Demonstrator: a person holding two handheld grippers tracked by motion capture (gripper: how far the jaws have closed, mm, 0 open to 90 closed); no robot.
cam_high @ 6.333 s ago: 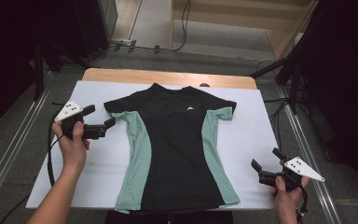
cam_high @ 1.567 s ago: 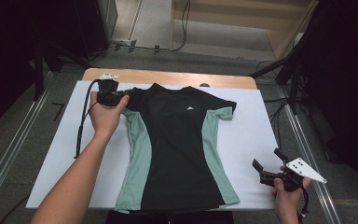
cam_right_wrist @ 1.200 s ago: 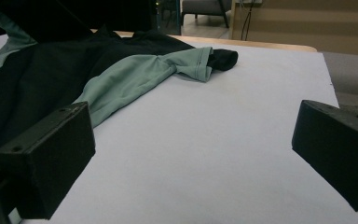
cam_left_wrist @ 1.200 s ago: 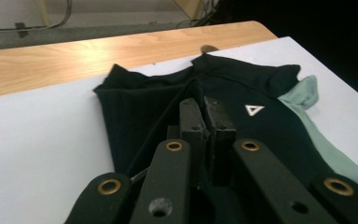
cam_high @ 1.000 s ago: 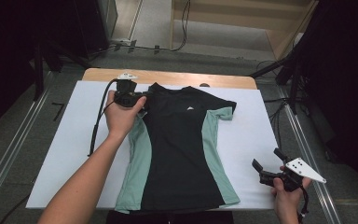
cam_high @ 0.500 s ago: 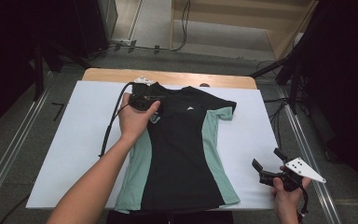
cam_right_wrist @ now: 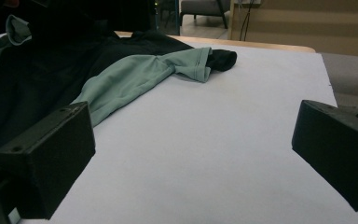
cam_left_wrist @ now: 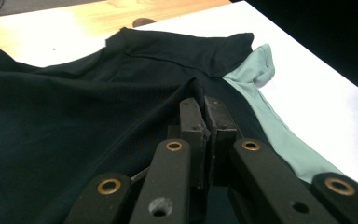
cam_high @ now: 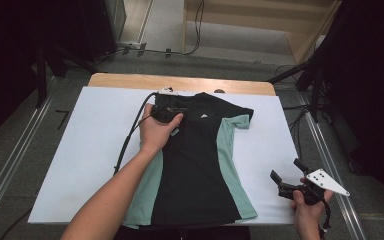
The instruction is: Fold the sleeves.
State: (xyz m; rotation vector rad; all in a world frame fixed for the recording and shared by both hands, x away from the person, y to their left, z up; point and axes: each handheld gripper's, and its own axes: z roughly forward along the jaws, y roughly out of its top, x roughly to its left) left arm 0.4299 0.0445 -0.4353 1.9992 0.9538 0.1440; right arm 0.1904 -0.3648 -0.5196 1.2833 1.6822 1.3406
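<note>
A black T-shirt with mint-green side panels (cam_high: 195,165) lies flat on the white table cover (cam_high: 75,150). My left gripper (cam_high: 169,111) is over the shirt's upper left, near the collar. In the left gripper view its jaws (cam_left_wrist: 203,108) are shut on a fold of the black fabric (cam_left_wrist: 74,116), which rises toward them. The shirt's left sleeve is drawn in over the body; the right sleeve (cam_high: 240,121) lies spread out. My right gripper (cam_high: 286,174) hovers open near the table's front right corner, apart from the shirt, with nothing between its pads (cam_right_wrist: 191,154).
A bare wooden strip (cam_high: 180,81) borders the far side of the table. The left gripper's black cable (cam_high: 127,142) trails across the white cover. Metal rails run along both sides of the table. White cover shows left and right of the shirt.
My left hand has moved right along the top of the shirt, dragging the left sleeve and shoulder in over the body. The right hand has stayed put.
</note>
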